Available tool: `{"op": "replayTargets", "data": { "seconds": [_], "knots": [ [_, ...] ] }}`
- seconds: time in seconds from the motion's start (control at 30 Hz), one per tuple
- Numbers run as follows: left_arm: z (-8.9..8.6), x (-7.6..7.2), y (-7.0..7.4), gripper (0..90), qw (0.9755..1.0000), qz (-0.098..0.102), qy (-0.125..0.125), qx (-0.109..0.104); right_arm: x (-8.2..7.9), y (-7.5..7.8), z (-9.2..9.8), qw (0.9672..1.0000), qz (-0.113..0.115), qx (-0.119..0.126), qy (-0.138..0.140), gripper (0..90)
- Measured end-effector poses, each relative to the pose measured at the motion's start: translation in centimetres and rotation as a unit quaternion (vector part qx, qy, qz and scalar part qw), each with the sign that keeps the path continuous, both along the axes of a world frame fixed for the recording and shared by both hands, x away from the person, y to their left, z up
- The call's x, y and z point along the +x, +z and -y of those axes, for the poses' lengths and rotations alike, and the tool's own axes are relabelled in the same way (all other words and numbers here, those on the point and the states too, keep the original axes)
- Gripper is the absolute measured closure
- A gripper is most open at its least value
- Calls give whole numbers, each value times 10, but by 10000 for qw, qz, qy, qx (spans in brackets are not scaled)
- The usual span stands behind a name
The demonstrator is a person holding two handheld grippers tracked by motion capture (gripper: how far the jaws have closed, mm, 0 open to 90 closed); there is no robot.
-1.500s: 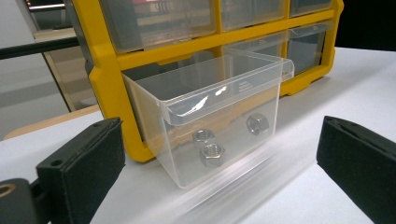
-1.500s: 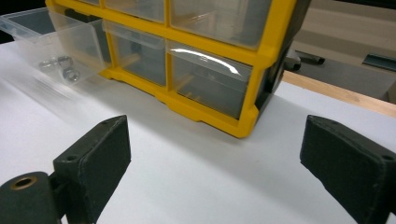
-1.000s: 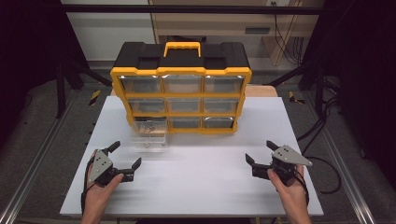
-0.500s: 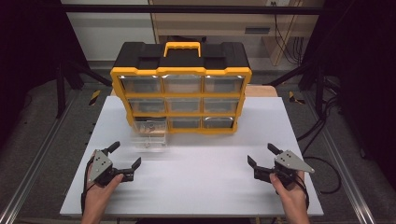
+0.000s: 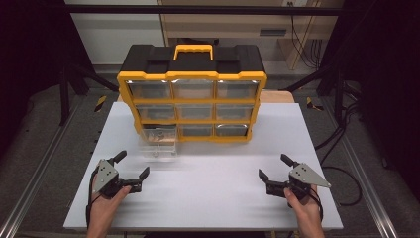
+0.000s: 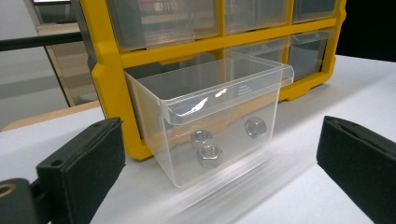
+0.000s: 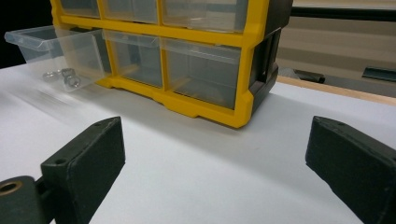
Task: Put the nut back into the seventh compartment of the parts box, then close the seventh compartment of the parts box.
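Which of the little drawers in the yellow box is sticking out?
The bottom-left drawer of the organizer. It is pulled forward onto the table with three nuts inside; the other eight sit flush.

Lab or workshop test bench. White rectangular table [image 5: 208, 198] on grey carpeted floor [image 5: 44, 148], black metal frame struts [image 5: 74, 74] at sides. Ahead of grippers: yellow-and-black plastic small-parts drawer cabinet [image 5: 192, 94]; beyond it, dangling black cables [image 5: 302, 44], beige wall panels [image 5: 223, 25].
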State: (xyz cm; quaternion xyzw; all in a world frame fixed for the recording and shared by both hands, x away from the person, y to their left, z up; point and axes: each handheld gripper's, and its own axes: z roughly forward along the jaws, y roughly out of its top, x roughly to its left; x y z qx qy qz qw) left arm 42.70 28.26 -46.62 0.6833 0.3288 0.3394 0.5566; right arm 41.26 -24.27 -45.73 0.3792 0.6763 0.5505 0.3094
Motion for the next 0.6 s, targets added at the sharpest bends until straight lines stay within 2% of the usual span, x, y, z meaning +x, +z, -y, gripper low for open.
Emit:
{"op": "replayTargets", "data": {
  "seconds": [0.07,0.17,0.3,0.43,0.6],
  "knots": [
    [0,0,0,9,10000,0,0,0,0,-1,-2,10000,-27,59,10,53],
    [0,0,1,9,10000,7,6,0,0,-1,-2,10000,-67,35,-15,59],
    [0,-1,1,9,10000,17,10,3,1,-4,-1,10000,1,-8,27,58],
    [1,-1,2,10,10000,19,-1,4,0,-5,0,10000,-57,-2,11,58],
    [2,-4,3,14,10000,14,1,-11,0,-5,0,10000,28,-9,-1,55]
  ]
}}
